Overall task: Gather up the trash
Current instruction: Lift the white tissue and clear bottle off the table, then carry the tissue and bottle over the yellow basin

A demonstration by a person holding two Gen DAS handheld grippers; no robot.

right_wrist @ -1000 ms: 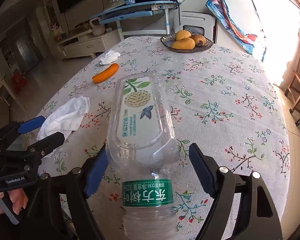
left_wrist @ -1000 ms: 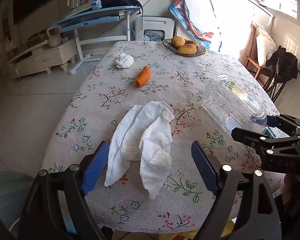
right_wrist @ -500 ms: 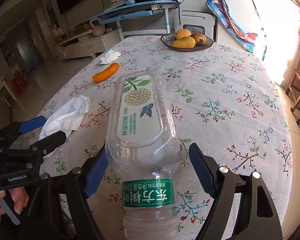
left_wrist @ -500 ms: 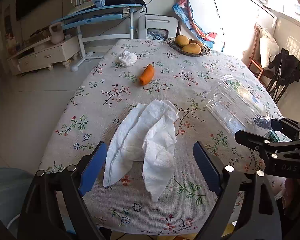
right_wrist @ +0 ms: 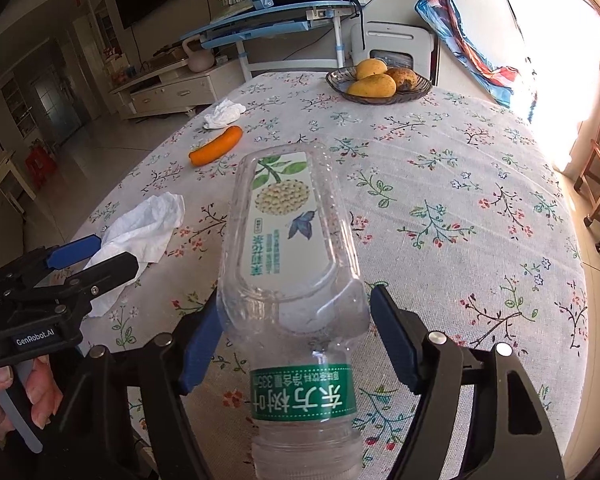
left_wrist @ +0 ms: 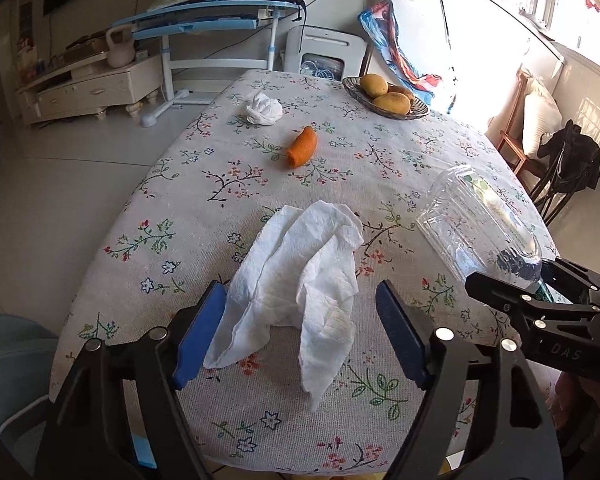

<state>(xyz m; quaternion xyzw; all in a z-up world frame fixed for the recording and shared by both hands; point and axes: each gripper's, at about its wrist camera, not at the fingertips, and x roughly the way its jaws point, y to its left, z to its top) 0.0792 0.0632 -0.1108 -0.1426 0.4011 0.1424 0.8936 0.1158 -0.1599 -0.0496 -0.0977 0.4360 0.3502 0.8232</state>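
Left claw (left_wrist: 300, 332): gaping wide, straddling the tissue (left_wrist: 296, 284); close low, gathering folds.
Right claw (right_wrist: 292, 336): spread around the bottle (right_wrist: 292, 264), not squeezing.

Your trash items: a crumpled white paper towel (left_wrist: 296, 280) spread flat on the floral cloth near the table's front edge, two loose flaps hanging toward you. An empty clear plastic bottle (right_wrist: 292, 280), green neck band, white leaf-print label facing up, lies on its side with the cap end toward you. A balled-up white tissue (left_wrist: 263, 109) sits at the far left, just beside an orange peel-like piece (left_wrist: 302, 147).
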